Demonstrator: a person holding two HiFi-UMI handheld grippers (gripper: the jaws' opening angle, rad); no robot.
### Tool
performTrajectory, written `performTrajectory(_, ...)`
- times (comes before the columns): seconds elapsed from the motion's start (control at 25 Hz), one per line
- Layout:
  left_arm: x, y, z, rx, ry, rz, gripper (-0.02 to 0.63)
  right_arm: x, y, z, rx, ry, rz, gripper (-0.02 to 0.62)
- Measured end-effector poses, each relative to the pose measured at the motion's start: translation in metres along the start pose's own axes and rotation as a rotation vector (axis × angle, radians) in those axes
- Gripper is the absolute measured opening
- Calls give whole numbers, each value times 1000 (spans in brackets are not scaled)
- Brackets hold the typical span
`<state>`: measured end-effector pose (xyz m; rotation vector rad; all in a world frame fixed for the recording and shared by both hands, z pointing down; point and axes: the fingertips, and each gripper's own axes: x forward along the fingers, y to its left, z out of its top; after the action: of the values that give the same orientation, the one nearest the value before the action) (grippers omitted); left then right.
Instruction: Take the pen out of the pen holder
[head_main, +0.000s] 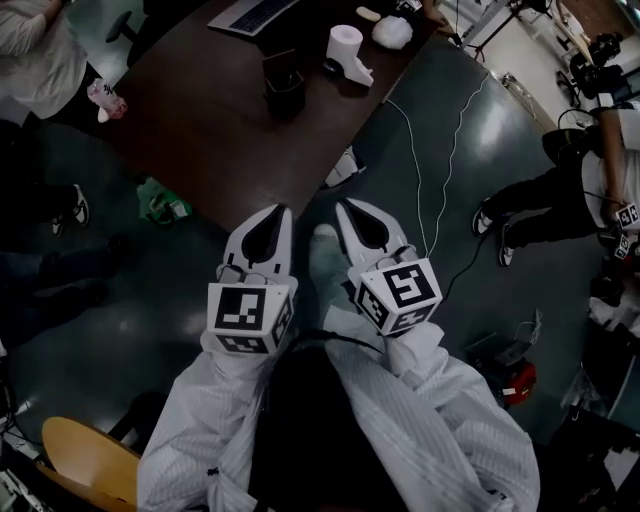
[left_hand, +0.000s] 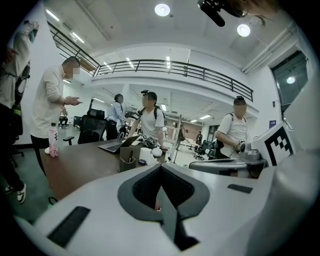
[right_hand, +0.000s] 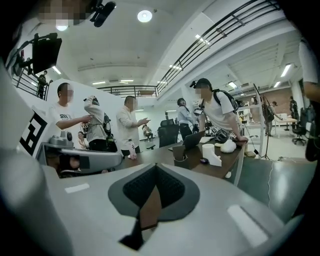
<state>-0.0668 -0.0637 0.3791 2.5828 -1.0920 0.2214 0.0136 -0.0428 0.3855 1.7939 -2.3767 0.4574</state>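
Note:
A black pen holder (head_main: 283, 88) stands on the dark brown table (head_main: 200, 130), far ahead of both grippers. The same holder (left_hand: 128, 162) is small in the left gripper view, and it (right_hand: 181, 152) also shows in the right gripper view. No pen can be made out at this size. My left gripper (head_main: 281, 212) and right gripper (head_main: 346, 206) are held side by side over the floor, short of the table's near corner. Both point toward the table, with jaws closed and nothing between them. The left gripper (left_hand: 161, 168) and right gripper (right_hand: 156, 166) fill the lower half of their own views.
A white tissue roll (head_main: 345, 45), a laptop (head_main: 250, 12) and a pink bottle (head_main: 105, 98) share the table. Several people stand around it. White cables (head_main: 440, 150) cross the floor, a green bag (head_main: 160, 205) lies left, a wooden chair (head_main: 85, 465) sits near.

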Motion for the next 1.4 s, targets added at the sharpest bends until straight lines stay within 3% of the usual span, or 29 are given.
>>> performTrajectory(0.36,137,34,39,-27,-20,164,5,103,-101,43,-40,45,166,2)
performTrajectory(0.68,223,57,53,-84,2,346,5,166,-159,63,-49,124,361,2)
performTrajectory(0.96,263,85,52,-79,53,437,5,199,-180,61,-30,161,394,2)
performTrajectory(1.2,297,108,53,-112,12,418,5,215,-195,58,-21,191,371,2)
performTrajectory(1.4,328,129,41,-120,51,429,6,223,-206,47,-8,227,349,2)
